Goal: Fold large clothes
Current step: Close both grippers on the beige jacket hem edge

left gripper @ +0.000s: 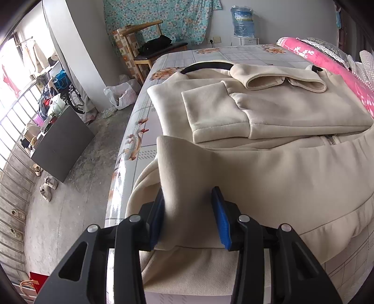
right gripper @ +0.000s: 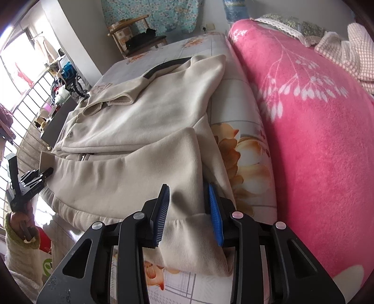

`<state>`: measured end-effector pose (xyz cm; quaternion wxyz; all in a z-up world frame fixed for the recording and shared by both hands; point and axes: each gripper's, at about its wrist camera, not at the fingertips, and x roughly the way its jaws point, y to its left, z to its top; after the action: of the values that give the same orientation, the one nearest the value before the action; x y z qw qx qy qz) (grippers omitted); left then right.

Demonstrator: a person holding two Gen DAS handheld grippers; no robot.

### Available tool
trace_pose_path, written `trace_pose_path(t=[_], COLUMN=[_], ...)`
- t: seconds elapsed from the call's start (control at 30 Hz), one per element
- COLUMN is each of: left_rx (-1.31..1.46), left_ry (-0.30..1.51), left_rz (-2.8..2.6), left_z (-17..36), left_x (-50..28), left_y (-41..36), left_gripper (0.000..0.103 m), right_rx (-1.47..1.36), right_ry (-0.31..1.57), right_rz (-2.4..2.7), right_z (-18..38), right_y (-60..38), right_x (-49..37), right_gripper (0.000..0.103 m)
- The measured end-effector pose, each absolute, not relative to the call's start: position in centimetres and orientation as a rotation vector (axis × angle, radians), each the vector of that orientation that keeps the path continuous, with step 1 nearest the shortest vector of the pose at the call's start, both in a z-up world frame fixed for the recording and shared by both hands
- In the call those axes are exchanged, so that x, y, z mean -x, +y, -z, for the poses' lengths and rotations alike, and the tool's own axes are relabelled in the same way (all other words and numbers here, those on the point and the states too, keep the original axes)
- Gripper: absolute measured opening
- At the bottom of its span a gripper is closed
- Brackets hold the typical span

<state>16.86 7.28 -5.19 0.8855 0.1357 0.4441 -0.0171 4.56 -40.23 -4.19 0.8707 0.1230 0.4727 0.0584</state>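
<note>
A cream zip jacket [left gripper: 268,110] lies on the flower-print bed sheet [left gripper: 245,56], its sleeves folded across the chest and its collar at the far end. My left gripper [left gripper: 189,210] is shut on a raised fold of the hem at the jacket's near left corner. In the right wrist view the jacket [right gripper: 140,117] stretches away to the left. My right gripper [right gripper: 189,210] has its blue pads pressed on the bunched hem at the near right corner. The left gripper [right gripper: 45,175] shows at the far left, held by a hand in a green cuff [right gripper: 21,236].
A rolled pink blanket [right gripper: 315,140] runs along the right side of the bed. Left of the bed, the floor holds a dark cabinet [left gripper: 60,142], shoes [left gripper: 48,184] and a plastic bag [left gripper: 120,94]. A wooden chair [left gripper: 149,46] and water bottle [left gripper: 242,22] stand beyond.
</note>
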Motion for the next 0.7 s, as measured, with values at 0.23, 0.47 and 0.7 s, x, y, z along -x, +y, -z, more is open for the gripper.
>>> trace_pose_path(t=[0.23, 0.47, 0.7], left_rx=[-0.284, -0.26, -0.25], left_ry=[0.932, 0.955, 0.967], left_rz=[0.027, 0.028, 0.035], left_z=[5.3, 5.2, 5.1], left_x=[-17.0, -17.3, -17.5], left_y=[7.2, 7.5, 7.7], left_gripper=[0.039, 0.039, 0.039], right_rx=[-0.222, -0.153, -0.087], right_ry=[0.993, 0.993, 1.015], right_rz=[-0.115, -0.132, -0.092], right_z=[3.9, 3.3, 3.4], right_y=[-39.6, -38.4, -37.8], right_x=[-5.9, -6.2, -6.5], right_gripper=[0.021, 0.02, 0.021])
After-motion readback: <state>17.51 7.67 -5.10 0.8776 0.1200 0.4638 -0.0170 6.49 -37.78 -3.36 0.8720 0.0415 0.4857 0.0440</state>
